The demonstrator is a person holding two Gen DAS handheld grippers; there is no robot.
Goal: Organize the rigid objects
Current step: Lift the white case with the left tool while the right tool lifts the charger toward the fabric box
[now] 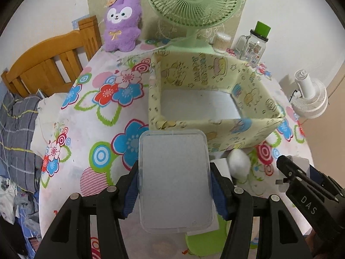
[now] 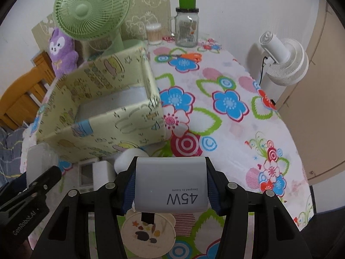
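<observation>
My left gripper (image 1: 174, 185) is shut on a clear plastic box (image 1: 175, 179), held above the flowered tablecloth just in front of the yellow patterned storage bin (image 1: 248, 133). My right gripper (image 2: 170, 185) is shut on a grey 45W charger (image 2: 170, 183), held above the table to the right of the same bin (image 2: 120, 123). The bin's white floor (image 1: 198, 104) shows nothing in it. The right gripper's black body (image 1: 306, 196) appears at the right edge of the left wrist view, and the left gripper's body (image 2: 30, 192) with the clear box (image 2: 38, 161) at the left of the right wrist view.
A green fan (image 1: 192, 2), purple plush (image 1: 121, 21), glass mug jar (image 2: 186, 23), cotton swab tub (image 2: 153, 33) and orange scissors (image 2: 189, 56) stand at the back. White round object (image 1: 239, 165), small white device (image 2: 86, 173) and a paper lid (image 2: 148, 233) lie near the bin's front. A white fan (image 2: 284, 60) stands off the table's right edge.
</observation>
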